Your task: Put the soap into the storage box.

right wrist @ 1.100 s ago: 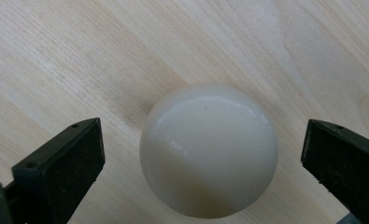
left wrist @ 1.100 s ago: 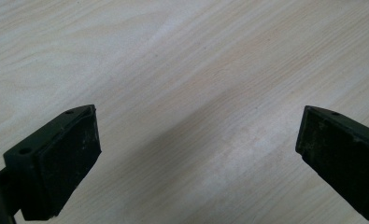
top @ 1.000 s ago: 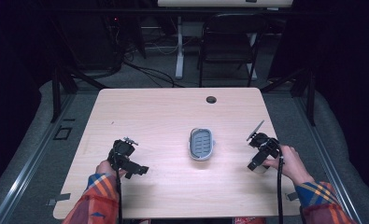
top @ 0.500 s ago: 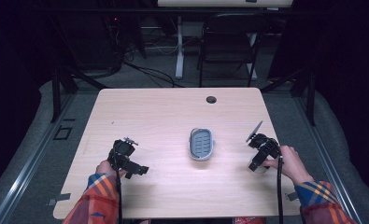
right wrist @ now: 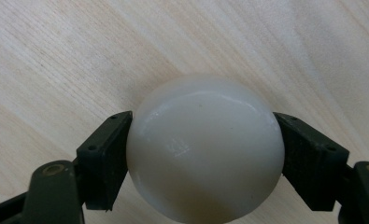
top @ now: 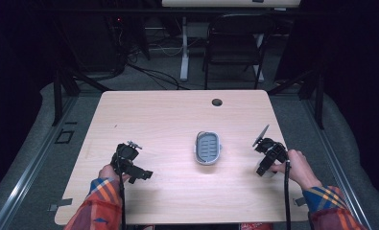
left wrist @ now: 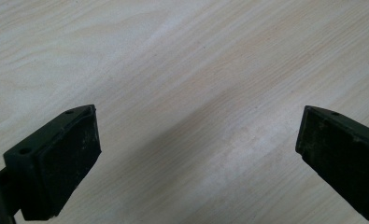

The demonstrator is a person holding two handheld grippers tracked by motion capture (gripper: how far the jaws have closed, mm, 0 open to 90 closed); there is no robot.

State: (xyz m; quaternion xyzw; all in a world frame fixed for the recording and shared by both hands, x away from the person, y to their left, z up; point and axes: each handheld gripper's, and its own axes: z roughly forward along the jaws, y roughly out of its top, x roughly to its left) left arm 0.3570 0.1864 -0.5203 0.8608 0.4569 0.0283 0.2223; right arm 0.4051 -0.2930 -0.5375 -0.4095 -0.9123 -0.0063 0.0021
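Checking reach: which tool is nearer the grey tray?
Right, slightly. The right tool sits right of the grey tray; the left tool sits farther left.

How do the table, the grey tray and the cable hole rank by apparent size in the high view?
Largest to smallest:
1. Table
2. Grey tray
3. Cable hole, clearly the smallest, though it lies farther from the camera, which shrinks it a little.

dish (top: 208, 147) mid table (top: 168, 110), ball (right wrist: 204, 149) right
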